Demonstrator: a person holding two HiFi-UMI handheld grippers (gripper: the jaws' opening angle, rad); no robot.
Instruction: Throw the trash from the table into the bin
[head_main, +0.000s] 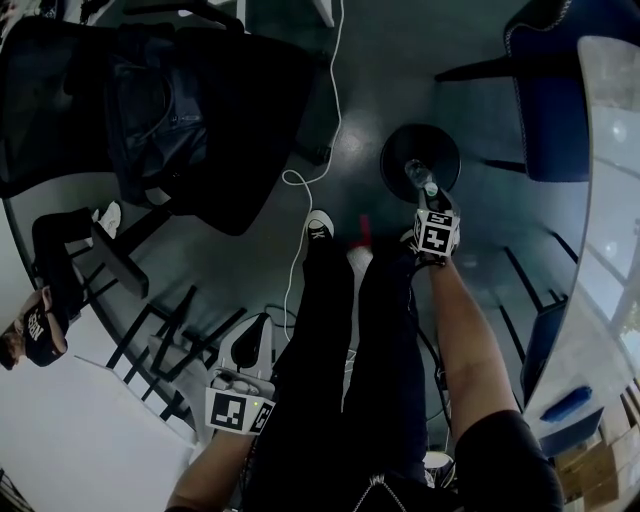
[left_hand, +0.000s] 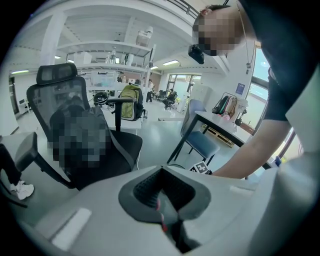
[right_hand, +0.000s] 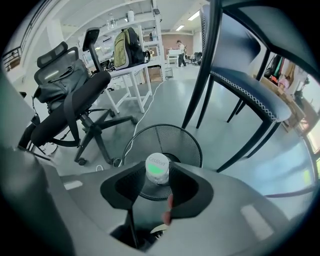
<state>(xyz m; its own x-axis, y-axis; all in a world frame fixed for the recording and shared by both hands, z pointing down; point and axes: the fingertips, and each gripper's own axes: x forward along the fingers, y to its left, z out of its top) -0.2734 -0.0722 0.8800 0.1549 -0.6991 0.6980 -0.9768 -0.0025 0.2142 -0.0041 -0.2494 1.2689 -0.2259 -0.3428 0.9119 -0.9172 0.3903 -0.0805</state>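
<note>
A clear plastic bottle (head_main: 419, 178) with a white, green-marked cap (right_hand: 157, 167) hangs just above the round black mesh bin (head_main: 420, 157). My right gripper (head_main: 427, 198) is shut on it, with a jaw on each side of the neck below the cap. In the right gripper view the bin (right_hand: 172, 136) lies directly beyond the bottle, on the grey floor. My left gripper (head_main: 254, 340) hangs low at the lower left beside the person's leg. In the left gripper view its jaws (left_hand: 161, 196) are pressed together with nothing between them.
A black office chair (head_main: 170, 110) with a bag on it stands at the upper left. Right of the bin is a blue chair (head_main: 550, 100), and a table edge (head_main: 608, 210) runs along the right. A white cable (head_main: 298, 230) trails on the floor. Another person (head_main: 45, 290) sits far left.
</note>
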